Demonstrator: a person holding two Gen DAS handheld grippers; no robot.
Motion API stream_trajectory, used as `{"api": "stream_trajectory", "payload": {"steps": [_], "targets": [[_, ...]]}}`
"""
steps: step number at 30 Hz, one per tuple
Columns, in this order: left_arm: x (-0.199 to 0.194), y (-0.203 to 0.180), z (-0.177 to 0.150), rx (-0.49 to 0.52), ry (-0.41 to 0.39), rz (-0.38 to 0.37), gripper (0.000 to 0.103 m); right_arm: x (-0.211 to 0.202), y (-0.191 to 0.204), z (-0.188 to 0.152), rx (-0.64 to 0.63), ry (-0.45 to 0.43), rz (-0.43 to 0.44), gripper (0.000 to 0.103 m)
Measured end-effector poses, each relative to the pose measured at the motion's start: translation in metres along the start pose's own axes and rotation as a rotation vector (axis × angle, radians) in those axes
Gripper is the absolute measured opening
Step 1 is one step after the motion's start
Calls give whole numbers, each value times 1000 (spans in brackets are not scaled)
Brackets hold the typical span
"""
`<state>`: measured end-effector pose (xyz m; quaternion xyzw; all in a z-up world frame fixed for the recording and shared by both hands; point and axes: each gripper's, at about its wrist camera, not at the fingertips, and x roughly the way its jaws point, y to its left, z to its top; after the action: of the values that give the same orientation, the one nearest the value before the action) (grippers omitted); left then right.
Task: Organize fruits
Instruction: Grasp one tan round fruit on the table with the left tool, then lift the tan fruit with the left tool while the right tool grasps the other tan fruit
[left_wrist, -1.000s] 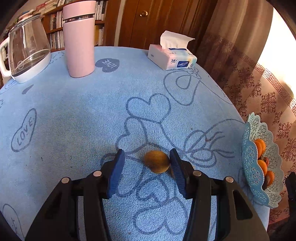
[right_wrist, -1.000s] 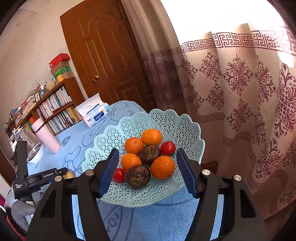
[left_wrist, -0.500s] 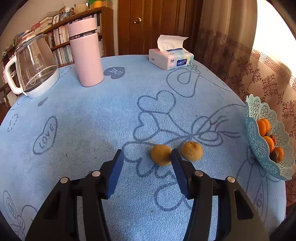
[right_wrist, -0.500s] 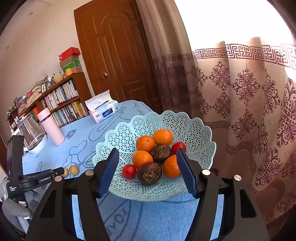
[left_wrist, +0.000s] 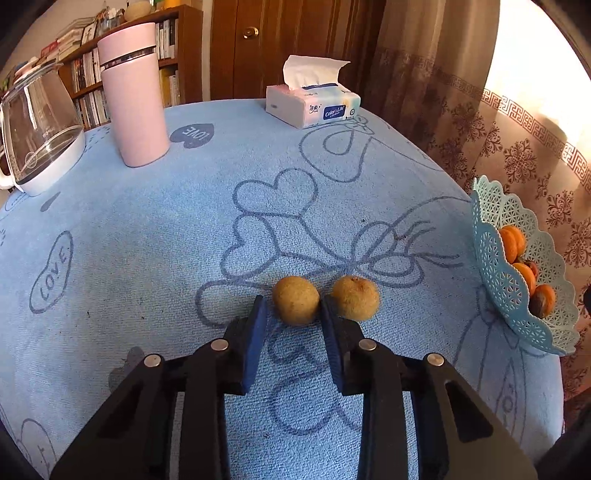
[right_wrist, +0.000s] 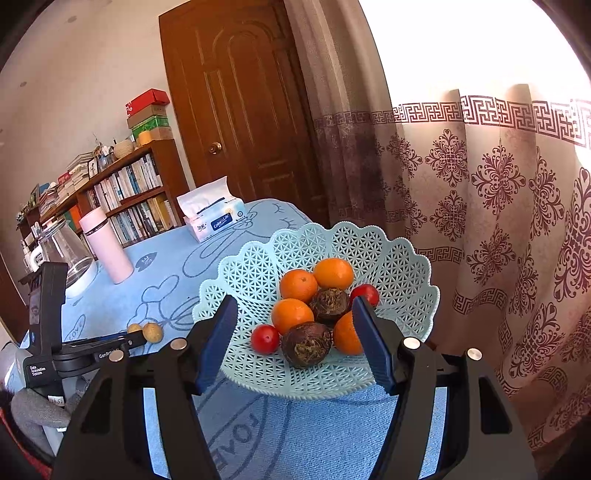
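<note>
Blue heart-print tablecloth (left_wrist: 147, 229) is filling most of the left wrist view. Mint lattice basket (right_wrist: 399, 258) is sitting centre frame in the right wrist view, holding oranges, red and dark fruits. Left gripper (left_wrist: 291, 314), bottom centre, has just been closing and is now clamping a small tan fruit (left_wrist: 295, 304); second tan fruit (left_wrist: 355, 297) is lying just right of it. Right gripper (right_wrist: 295, 343) is hanging open, empty, in front of the basket.

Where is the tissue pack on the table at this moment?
In the left wrist view the tissue pack lies at the far edge of the blue tablecloth, right of the pink tumbler and in front of the brown door.
</note>
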<state>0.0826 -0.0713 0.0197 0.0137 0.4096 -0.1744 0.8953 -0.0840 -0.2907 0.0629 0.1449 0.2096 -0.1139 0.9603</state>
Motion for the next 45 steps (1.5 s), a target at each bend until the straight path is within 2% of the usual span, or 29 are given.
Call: {"api": "stream_trajectory", "payload": {"steps": [6, 11, 18, 23, 26, 30, 40, 45], "targets": [[-13, 12, -1, -50, -40, 11, 26, 0, 15, 1, -49, 35, 39, 66], [-35, 23, 2, -81, -127, 70, 26, 3, 52, 1, -158, 71, 107, 66], [-57, 37, 3, -105, -235, 190, 26, 30, 108, -1, -258, 188, 234, 66], [-58, 50, 3, -148, -230, 196, 26, 63, 134, -7, -264, 297, 288, 66], [-56, 54, 1, -170, -218, 195, 26, 79, 146, -10, -276, 329, 294, 64], [-54, 57, 0, -189, -207, 195, 26, 105, 158, -15, -285, 385, 289, 51], [-52, 57, -1, -205, -192, 189, 26, 142, 166, -24, -306, 456, 250, 38], [-52, 57, -2, -205, -192, 185, 26, 144, 168, -26, -319, 453, 237, 30]]}}
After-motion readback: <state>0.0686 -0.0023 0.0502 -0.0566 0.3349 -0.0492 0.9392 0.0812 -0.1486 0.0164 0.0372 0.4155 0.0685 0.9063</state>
